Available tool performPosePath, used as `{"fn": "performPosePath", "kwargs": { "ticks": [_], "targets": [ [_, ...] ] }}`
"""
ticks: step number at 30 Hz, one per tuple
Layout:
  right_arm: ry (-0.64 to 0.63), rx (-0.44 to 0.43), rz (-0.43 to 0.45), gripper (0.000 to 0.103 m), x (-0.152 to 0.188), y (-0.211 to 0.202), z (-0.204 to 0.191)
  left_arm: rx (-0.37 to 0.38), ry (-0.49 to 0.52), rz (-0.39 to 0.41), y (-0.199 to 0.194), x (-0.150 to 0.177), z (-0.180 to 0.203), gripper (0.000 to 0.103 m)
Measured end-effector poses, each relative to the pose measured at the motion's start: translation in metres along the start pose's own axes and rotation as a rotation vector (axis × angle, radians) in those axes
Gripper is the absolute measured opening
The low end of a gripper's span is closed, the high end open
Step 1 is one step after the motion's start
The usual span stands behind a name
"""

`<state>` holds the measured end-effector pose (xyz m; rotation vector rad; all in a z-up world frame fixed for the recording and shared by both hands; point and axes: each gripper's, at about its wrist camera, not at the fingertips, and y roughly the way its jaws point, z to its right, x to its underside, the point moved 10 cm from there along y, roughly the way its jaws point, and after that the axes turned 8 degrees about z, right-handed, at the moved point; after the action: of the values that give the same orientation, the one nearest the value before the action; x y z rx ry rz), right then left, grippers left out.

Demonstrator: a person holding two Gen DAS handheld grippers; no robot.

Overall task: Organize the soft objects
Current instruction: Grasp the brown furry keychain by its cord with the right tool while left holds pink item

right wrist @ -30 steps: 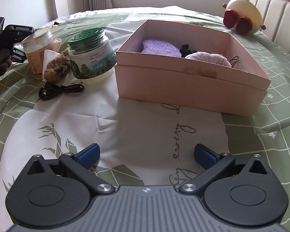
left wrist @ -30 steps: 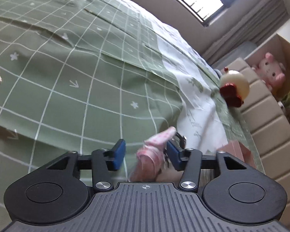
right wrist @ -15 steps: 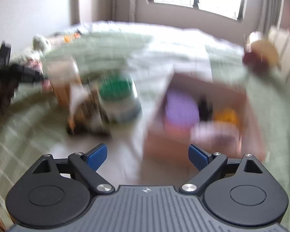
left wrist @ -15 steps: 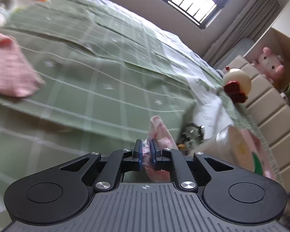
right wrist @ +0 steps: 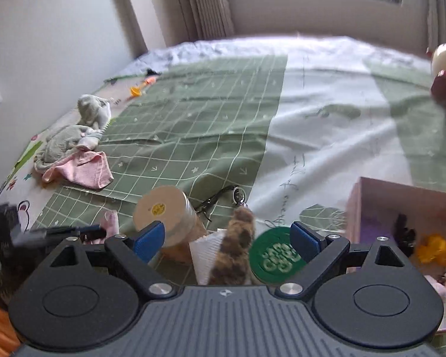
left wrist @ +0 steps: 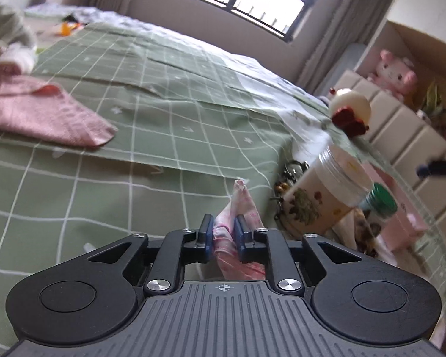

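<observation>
Holding a small pink cloth (left wrist: 238, 223) between my left gripper (left wrist: 224, 236) pads, I see its jaws have just eased a little while the fabric is clamped there, with one end sticking up and forward past the tips and the rest hanging below. The long axis of the cloth runs along my fingers. The pink box (right wrist: 401, 208), where I judge this piece should go, lies to the right of my left gripper, beyond the tall clear jar (left wrist: 321, 196) and the green-lidded jar (left wrist: 379, 199), so the carry must pass over or around these two. My right gripper (right wrist: 227, 239) is wide apart and holds nothing; it hangs above a furry brown tail-like toy (right wrist: 236, 250) and the jars, and it is nearer to the box than my left. Inside the box I can see something purple (right wrist: 371, 233), a black item (right wrist: 404, 232) and a yellow-orange one (right wrist: 434, 248). A pink towel (right wrist: 83, 171) and grey soft toys (right wrist: 74, 136) lie well apart on the green checked bedcover (left wrist: 163, 119).
</observation>
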<state>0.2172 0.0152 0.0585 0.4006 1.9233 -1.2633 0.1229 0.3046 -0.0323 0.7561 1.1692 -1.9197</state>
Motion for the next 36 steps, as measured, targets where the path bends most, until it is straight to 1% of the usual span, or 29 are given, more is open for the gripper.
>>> {"fn": "performPosePath", "kwargs": {
  "ticks": [4, 6, 7, 8, 9, 10, 12, 14, 16, 19, 22, 24, 26, 27, 28, 29, 30, 31, 34, 36],
  "targets": [
    [0.141, 0.037, -0.080, 0.092, -0.025, 0.043, 0.010, 0.016, 0.056, 0.028, -0.008, -0.005, 0.020, 0.020],
    [0.176, 0.064, -0.131, 0.091, -0.034, 0.078, 0.017, 0.034, 0.100, 0.059, -0.018, -0.010, 0.035, 0.020],
    [0.181, 0.085, -0.161, 0.089, -0.033, 0.096, 0.020, 0.036, 0.134, 0.065, -0.022, -0.011, 0.043, 0.020],
    [0.180, 0.107, -0.185, 0.086, -0.031, 0.113, 0.023, 0.038, 0.172, 0.058, -0.023, -0.008, 0.051, 0.020],
    [0.175, 0.135, -0.212, 0.083, -0.028, 0.130, 0.027, 0.036, 0.214, 0.035, -0.021, -0.003, 0.058, 0.020],
    [0.176, 0.152, -0.234, 0.082, -0.023, 0.144, 0.029, 0.027, 0.256, 0.001, -0.017, 0.005, 0.063, 0.020],
    [0.218, 0.160, -0.287, 0.079, -0.013, 0.166, 0.035, -0.019, 0.329, -0.056, -0.006, 0.021, 0.065, 0.023],
    [0.273, 0.142, -0.313, 0.078, -0.005, 0.174, 0.039, -0.081, 0.367, -0.069, 0.002, 0.031, 0.061, 0.023],
    [0.289, 0.129, -0.323, 0.078, 0.000, 0.176, 0.039, -0.099, 0.341, -0.071, 0.009, 0.037, 0.053, 0.023],
    [0.252, 0.149, -0.314, 0.078, -0.001, 0.173, 0.041, -0.094, 0.284, -0.070, 0.020, 0.040, 0.047, 0.023],
    [0.218, 0.183, -0.301, 0.078, -0.006, 0.176, 0.042, -0.101, 0.311, -0.085, 0.029, 0.042, 0.050, 0.022],
    [0.206, 0.191, -0.321, 0.078, -0.003, 0.185, 0.040, -0.099, 0.321, -0.095, 0.033, 0.044, 0.054, 0.023],
    [0.174, 0.195, -0.353, 0.068, 0.003, 0.198, 0.035, -0.097, 0.311, -0.082, 0.033, 0.046, 0.055, 0.023],
    [0.154, 0.199, -0.369, 0.054, 0.007, 0.204, 0.032, -0.097, 0.297, -0.067, 0.032, 0.047, 0.054, 0.023],
    [0.135, 0.211, -0.381, 0.037, 0.010, 0.208, 0.031, -0.093, 0.268, -0.055, 0.030, 0.047, 0.052, 0.023],
    [0.113, 0.222, -0.386, 0.030, 0.013, 0.210, 0.030, -0.087, 0.240, -0.045, 0.030, 0.048, 0.051, 0.023],
    [0.090, 0.223, -0.384, 0.015, 0.013, 0.210, 0.029, -0.083, 0.215, -0.041, 0.029, 0.047, 0.049, 0.022],
    [0.083, 0.219, -0.378, 0.010, 0.012, 0.207, 0.028, -0.085, 0.192, -0.041, 0.028, 0.046, 0.048, 0.019],
    [0.101, 0.179, -0.326, 0.010, -0.004, 0.184, 0.024, -0.086, 0.116, -0.021, 0.024, 0.039, 0.046, 0.014],
    [0.091, 0.171, -0.276, 0.010, -0.021, 0.159, 0.021, -0.076, 0.107, 0.012, 0.020, 0.028, 0.051, 0.011]
  ]
}}
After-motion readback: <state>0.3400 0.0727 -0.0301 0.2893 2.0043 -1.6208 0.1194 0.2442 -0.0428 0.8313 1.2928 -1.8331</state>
